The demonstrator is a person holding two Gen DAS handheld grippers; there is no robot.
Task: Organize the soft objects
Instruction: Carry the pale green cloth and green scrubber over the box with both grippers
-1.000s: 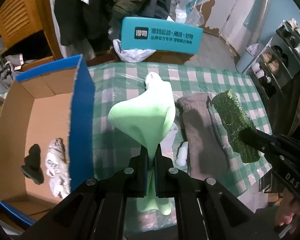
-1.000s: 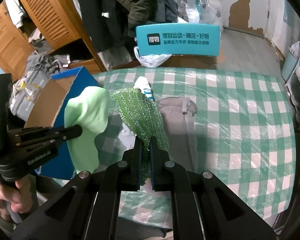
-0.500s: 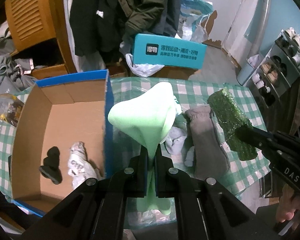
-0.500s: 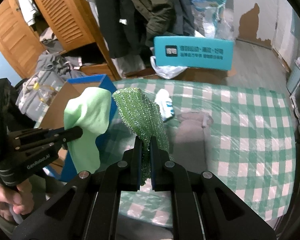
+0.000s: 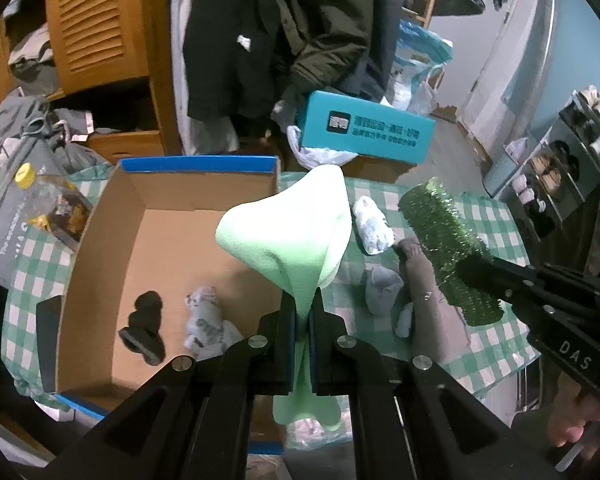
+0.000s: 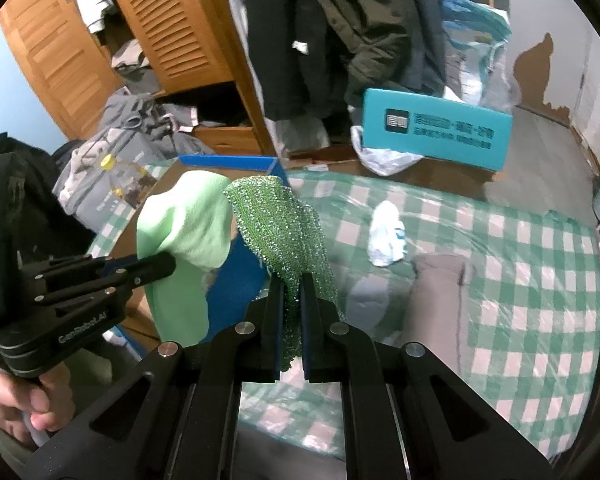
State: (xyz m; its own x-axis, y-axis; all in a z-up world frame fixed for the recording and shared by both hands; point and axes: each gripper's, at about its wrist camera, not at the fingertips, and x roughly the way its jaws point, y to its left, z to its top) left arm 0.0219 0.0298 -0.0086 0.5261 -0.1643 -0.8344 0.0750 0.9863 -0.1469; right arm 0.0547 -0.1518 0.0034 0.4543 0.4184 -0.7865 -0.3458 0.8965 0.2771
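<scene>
The counter [image 6: 500, 280], under its green checked cover, is carrying the open cardboard box [image 5: 172, 248] at its left end, and that box is already holding a black item [image 5: 144, 320] and a white patterned sock [image 5: 208, 320]. The left gripper [image 5: 303, 308] is holding its fingers clamped on the pale green cloth [image 5: 292, 232], which is hanging above the box's right wall, partly over the inside and partly over the counter. A release here is risking the cloth draping across that wall or sliding outside, since its lower tail is dangling below the fingers on the near side. The right gripper [image 6: 291, 292] is holding its fingers clamped on the glittery green cloth [image 6: 278, 224], which is hanging over the counter beside the box corner, just beside the pale one. With both loads so close, the two cloths are likely brushing, and one could be dragging the other as they part. The grey sock [image 5: 424, 296], a grey bundle [image 5: 382, 288] and a white sock [image 5: 374, 228] are lying loose on the counter, where a low sweep of the dangling fabric could be nudging them.
</scene>
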